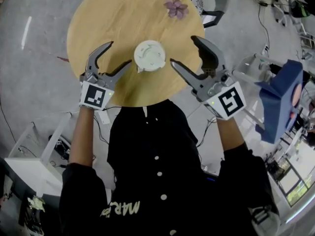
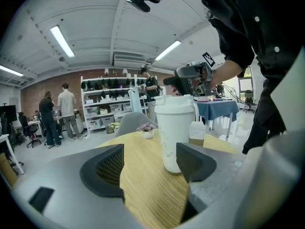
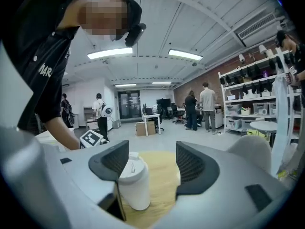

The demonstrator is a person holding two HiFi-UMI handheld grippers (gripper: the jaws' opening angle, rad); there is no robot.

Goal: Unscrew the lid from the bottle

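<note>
Head view: the white bottle point(image 1: 149, 56) stands upright on the round wooden table point(image 1: 98, 23), close to the near edge, with its lid point(image 2: 175, 104) screwed on. I've got my left gripper point(image 1: 119, 53) just left of it, jaws spread wide, nothing between the pads. My right gripper point(image 1: 183, 50) flanks it on the right, jaws apart too, clear of the bottle. A pink flower ornament point(image 1: 175, 7) sits at the table's far edge.
</note>
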